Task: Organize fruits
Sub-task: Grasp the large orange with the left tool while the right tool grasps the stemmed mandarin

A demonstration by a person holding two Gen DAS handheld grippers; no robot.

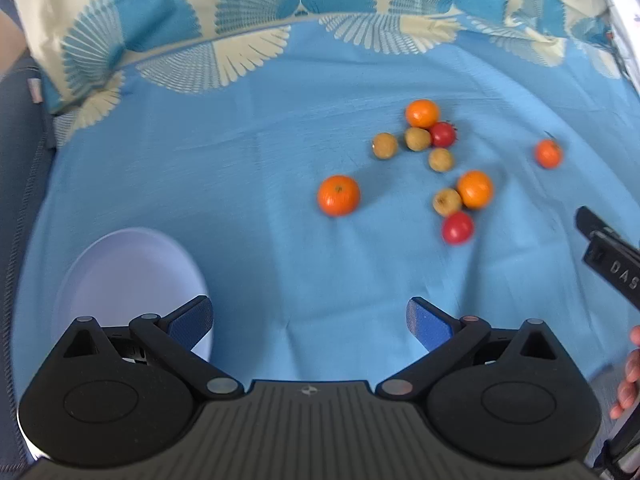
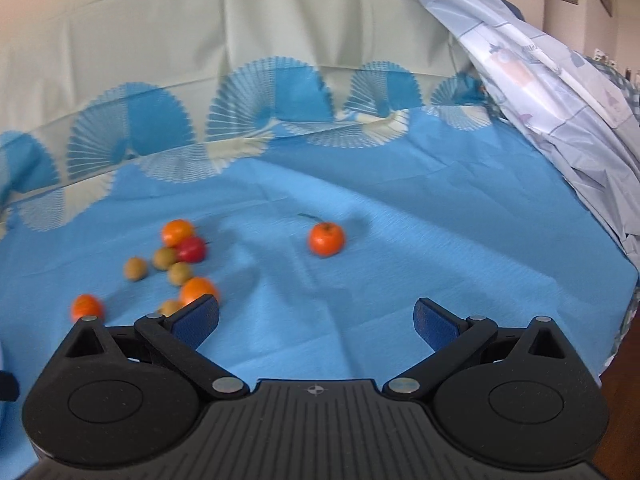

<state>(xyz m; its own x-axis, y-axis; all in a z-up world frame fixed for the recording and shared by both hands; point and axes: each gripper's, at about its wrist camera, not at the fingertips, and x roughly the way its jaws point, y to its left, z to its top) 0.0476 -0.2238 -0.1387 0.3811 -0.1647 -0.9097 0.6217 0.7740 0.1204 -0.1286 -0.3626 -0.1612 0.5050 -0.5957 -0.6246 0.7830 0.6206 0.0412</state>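
Loose fruit lies on a blue cloth (image 1: 280, 140). In the left wrist view a lone orange (image 1: 338, 195) sits mid-cloth; behind it is a cluster of oranges (image 1: 422, 113), brown longans (image 1: 385, 145) and red tomatoes (image 1: 457, 227), and one small orange (image 1: 548, 153) lies apart at the right. A white plate (image 1: 128, 276) rests near the left gripper (image 1: 310, 316), which is open and empty. The right gripper (image 2: 316, 318) is open and empty too, with the separate orange (image 2: 326, 239) ahead of it and the cluster (image 2: 176, 256) to its left.
The cloth's fan-patterned border (image 1: 256, 20) rises at the back. A pale patterned sheet (image 2: 560, 92) hangs at the right. The other gripper's black body (image 1: 608, 256) and a hand (image 1: 630, 372) show at the right edge of the left wrist view.
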